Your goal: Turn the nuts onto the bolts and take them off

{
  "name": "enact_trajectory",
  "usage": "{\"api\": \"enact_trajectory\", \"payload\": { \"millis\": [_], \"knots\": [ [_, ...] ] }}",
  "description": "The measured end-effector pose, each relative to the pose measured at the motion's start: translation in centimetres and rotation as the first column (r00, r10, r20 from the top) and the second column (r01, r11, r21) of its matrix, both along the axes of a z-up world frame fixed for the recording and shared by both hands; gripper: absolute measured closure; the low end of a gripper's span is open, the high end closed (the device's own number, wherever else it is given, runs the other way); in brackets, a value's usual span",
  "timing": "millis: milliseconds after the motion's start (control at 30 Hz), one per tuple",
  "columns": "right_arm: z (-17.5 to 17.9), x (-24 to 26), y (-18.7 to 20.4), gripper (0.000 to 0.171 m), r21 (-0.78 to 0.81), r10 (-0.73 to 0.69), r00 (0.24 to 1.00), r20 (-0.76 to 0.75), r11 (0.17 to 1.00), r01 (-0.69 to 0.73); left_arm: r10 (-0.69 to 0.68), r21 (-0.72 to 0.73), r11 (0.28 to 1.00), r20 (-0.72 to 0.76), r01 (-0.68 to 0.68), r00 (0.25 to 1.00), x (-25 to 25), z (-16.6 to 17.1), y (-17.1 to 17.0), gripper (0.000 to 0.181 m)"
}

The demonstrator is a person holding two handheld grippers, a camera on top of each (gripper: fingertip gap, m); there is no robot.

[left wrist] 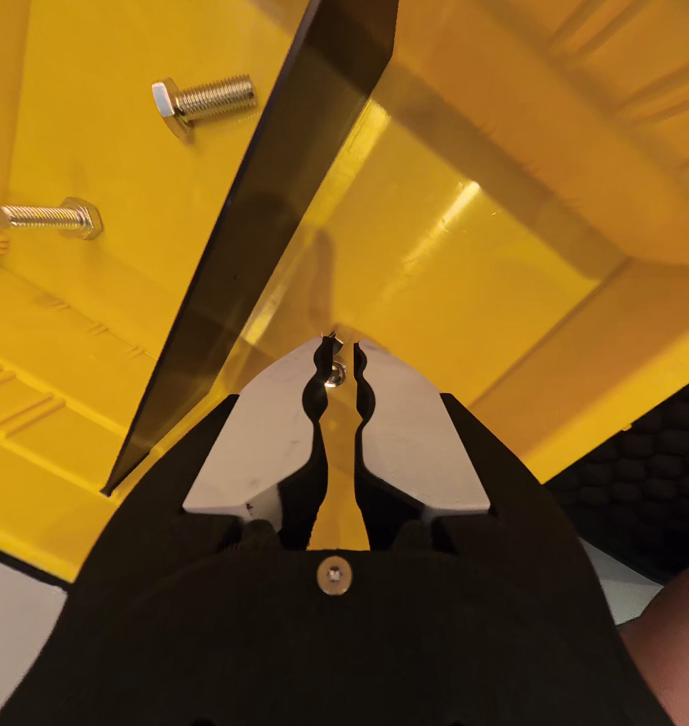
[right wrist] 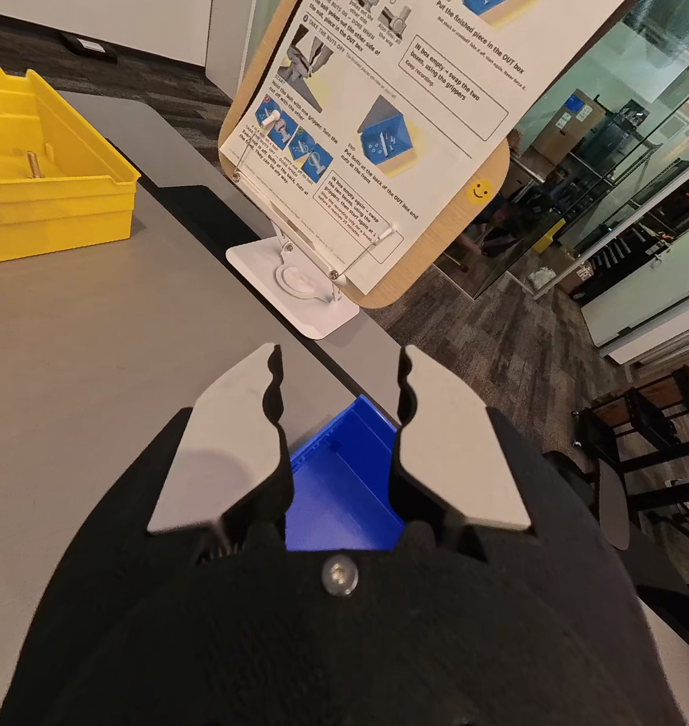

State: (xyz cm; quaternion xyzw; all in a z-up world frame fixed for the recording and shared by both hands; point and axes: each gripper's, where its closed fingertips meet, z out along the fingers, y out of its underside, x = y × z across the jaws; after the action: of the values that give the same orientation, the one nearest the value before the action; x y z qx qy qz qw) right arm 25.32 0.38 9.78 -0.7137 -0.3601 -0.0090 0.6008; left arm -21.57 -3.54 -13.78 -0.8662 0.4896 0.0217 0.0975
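**Left gripper at a nut in the yellow bin**

The left gripper [left wrist: 341, 345], jaws nearly closed, has a nut [left wrist: 335, 377] between its fingers without clearly clamping it. Two bolts [left wrist: 205, 102] lie far left, beyond the divider [left wrist: 256, 220]. The right gripper [right wrist: 339, 367] hangs released over the blue bin [right wrist: 343, 487].

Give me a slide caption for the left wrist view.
Left gripper closing around a nut in a yellow bin.

This looks like an office space set up as a workstation. A grey table [right wrist: 79, 334] carries a yellow parts bin [right wrist: 60, 196] and a printed instruction sheet [right wrist: 374, 118] on a white stand [right wrist: 295, 286]. Beyond it lie carpet-tile flooring [right wrist: 472, 345], glass partition walls [right wrist: 629, 137] (cardboard boxes stacked behind them) and dark chairs [right wrist: 649, 424].
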Motion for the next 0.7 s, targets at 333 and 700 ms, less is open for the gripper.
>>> {"api": "enact_trajectory", "payload": {
  "millis": [333,700],
  "knots": [
    [-0.7,-0.3,0.0,0.114,-0.030,0.013,1.000,0.028,0.999,-0.012,0.002,0.005,1.000,0.019,-0.002,1.000,0.1,0.0,0.2,0.167],
    [-1.4,-0.7,-0.1,0.115,-0.053,0.025,0.997,0.073,0.998,-0.021,0.036,-0.047,0.998,-0.025,-0.037,0.999,-0.2,-1.0,0.2,0.167]
  ]
}}
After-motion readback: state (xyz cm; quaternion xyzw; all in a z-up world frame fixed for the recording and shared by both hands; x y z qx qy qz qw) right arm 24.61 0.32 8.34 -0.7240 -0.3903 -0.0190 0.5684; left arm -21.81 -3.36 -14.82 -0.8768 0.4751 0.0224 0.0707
